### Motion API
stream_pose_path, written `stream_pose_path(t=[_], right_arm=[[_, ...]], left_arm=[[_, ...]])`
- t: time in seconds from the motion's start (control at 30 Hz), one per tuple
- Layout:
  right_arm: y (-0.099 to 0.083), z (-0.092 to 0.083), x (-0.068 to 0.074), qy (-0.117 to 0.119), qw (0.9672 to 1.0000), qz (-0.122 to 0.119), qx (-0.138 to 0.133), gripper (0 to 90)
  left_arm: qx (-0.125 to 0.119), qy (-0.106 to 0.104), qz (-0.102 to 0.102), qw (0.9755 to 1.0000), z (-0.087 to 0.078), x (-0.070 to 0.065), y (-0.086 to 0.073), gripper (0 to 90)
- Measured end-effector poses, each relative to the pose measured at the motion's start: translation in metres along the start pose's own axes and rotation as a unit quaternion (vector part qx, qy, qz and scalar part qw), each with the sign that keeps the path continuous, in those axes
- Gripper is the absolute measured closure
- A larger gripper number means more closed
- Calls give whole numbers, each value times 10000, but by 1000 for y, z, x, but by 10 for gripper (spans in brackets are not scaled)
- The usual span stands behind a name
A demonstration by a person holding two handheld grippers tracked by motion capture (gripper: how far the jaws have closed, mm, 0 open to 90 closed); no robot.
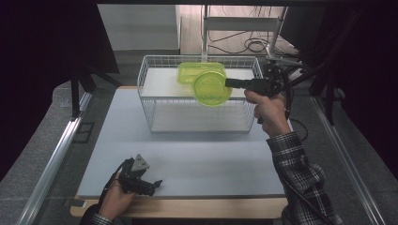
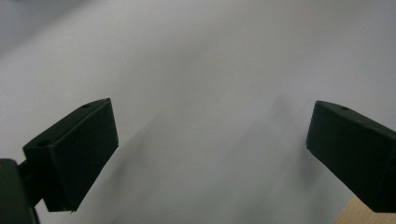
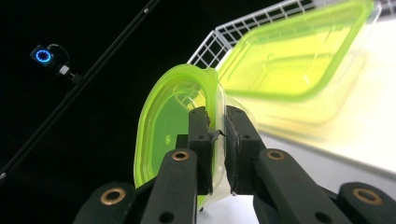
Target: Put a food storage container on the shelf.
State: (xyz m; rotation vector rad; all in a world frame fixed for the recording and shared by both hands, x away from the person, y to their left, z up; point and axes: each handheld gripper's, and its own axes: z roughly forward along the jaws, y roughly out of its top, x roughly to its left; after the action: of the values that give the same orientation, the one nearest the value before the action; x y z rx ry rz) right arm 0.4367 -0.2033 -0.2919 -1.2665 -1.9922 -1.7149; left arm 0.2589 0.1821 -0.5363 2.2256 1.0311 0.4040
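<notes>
A round yellow-green container [image 1: 212,89] with its lid hangs above the white wire basket [image 1: 150,105], held by the rim in my right gripper [image 1: 228,83], which reaches in from the right. In the right gripper view the jaws are shut on the container's rim [image 3: 212,116], the container [image 3: 173,126] standing on edge. A rectangular yellow-green lidded box [image 1: 201,71] lies inside the basket at the back; it is also in the right gripper view [image 3: 299,60]. My left gripper [image 1: 157,184] rests near the table's front edge, open, with bare table between its fingers [image 2: 74,154].
The basket stands at the back of the grey table [image 1: 197,159]. A wooden edge [image 1: 187,208] runs along the front. Metal rails [image 1: 51,159] flank the table. Cables and a stand [image 1: 244,28] lie behind the basket.
</notes>
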Motion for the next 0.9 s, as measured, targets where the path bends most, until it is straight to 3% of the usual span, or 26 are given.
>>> stream_pose_path(t=[0.47,0.9], right_arm=[[38,16,14,-230,9993,-104,-290,818],[58,41,7,-591,9976,-49,-368,817]], left_arm=[[-11,-6,-18,10000,0,0,0,21],[9,-2,10,10000,0,0,-1,21]])
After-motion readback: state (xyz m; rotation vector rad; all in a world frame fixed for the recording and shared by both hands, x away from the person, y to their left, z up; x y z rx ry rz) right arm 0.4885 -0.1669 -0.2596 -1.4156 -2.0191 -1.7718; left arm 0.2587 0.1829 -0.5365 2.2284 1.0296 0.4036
